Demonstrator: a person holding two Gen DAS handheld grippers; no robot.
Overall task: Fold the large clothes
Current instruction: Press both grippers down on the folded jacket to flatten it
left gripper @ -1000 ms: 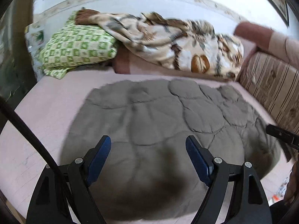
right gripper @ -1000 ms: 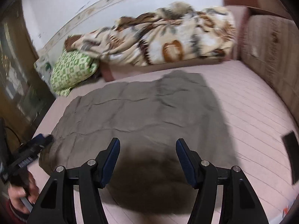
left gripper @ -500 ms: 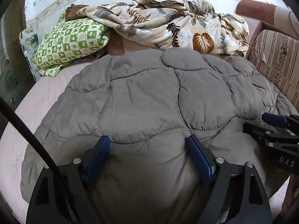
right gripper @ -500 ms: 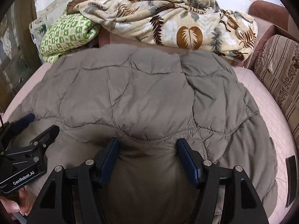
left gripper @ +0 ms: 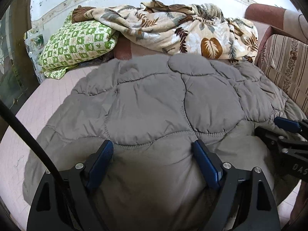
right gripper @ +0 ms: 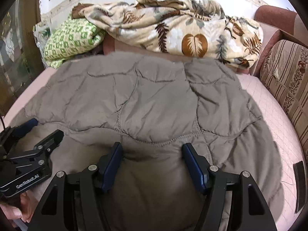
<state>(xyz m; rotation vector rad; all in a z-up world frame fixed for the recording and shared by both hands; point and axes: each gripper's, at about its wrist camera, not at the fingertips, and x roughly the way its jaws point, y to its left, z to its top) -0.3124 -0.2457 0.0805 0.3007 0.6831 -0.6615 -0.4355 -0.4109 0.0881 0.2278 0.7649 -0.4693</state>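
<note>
Left gripper (left gripper: pixel 153 150) and right gripper (right gripper: pixel 153 151) side by side — both spread wide, pads pressed into the grey quilted garment (left gripper: pixel 163 104) bulging between.

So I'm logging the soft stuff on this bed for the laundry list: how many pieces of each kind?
Grey quilted padded garment: 1
Cream leaf-print fleece blanket: 1
Green-and-white checked pillow: 1
Total: 3

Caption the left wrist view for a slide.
Left gripper, jaws wide, presses into the near edge of a grey quilted garment spread on a pink bed.
</note>
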